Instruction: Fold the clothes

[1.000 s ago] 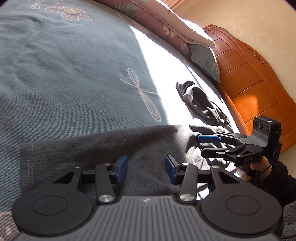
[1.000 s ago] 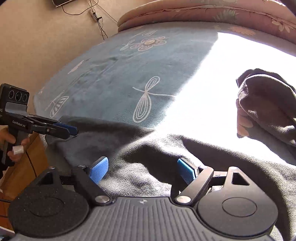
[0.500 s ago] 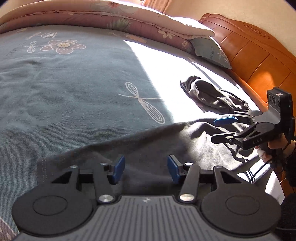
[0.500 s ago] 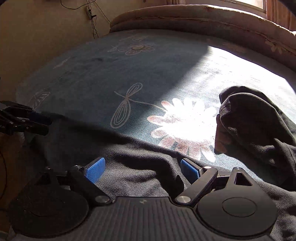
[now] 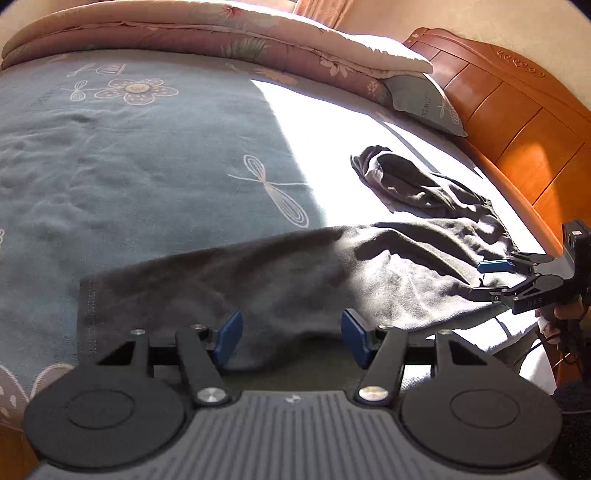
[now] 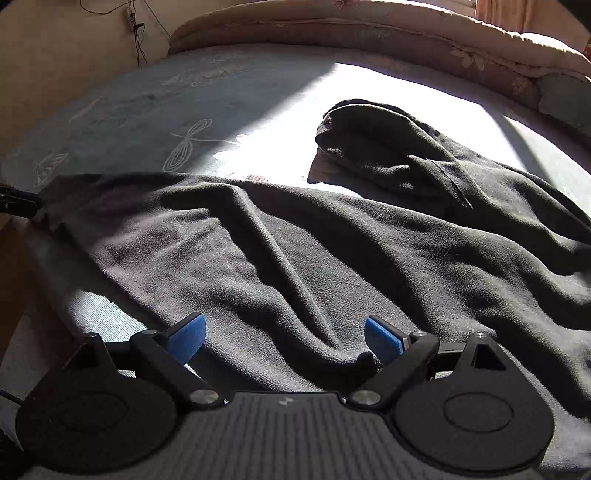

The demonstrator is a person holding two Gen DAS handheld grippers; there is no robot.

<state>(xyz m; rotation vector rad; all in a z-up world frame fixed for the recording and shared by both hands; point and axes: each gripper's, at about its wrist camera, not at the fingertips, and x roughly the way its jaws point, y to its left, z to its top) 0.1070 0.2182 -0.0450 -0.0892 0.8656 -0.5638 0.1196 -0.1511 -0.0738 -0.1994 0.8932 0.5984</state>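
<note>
- My left gripper (image 5: pixel 291 341) hangs over the near edge of the dark grey fleece garment (image 5: pixel 280 280); its jaws have just been opening, blue pads apart, cloth under the gap and not pinched.
- My right gripper (image 6: pixel 284 338) stands wide too, jaws just eased further out, hovering over rumpled folds of the same garment (image 6: pixel 314 258), gripping nothing.
- The garment lies spread across the blue-grey bedspread with pale flower and dragonfly patterns (image 5: pixel 129 166), one end bunched up in the sunlit patch.
- Beyond it sits the folded pink floral quilt (image 5: pixel 221 33), beside the orange wooden headboard (image 5: pixel 517 122).
</note>
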